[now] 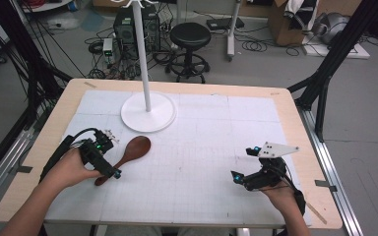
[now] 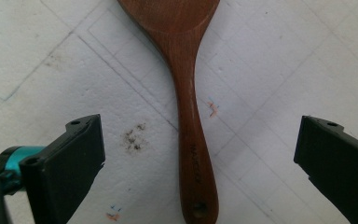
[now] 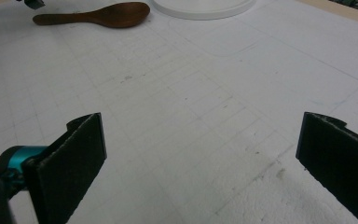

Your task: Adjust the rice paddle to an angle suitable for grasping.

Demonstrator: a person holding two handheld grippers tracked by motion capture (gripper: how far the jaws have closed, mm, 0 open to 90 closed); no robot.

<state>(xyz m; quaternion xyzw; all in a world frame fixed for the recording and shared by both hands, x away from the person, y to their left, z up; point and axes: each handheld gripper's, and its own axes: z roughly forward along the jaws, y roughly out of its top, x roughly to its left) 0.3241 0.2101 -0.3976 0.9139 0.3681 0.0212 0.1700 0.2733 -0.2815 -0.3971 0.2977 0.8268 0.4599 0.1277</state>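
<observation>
Wooden spoon [image 1: 128,157], bowl toward far-right.

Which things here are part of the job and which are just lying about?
In use:
spoon, flat on the mat, handle between the open left tongs

Lying about:
white stand, behind the spoon
right tongs, open over bare mat
stool, computer and boxes on the floor beyond the table
</observation>
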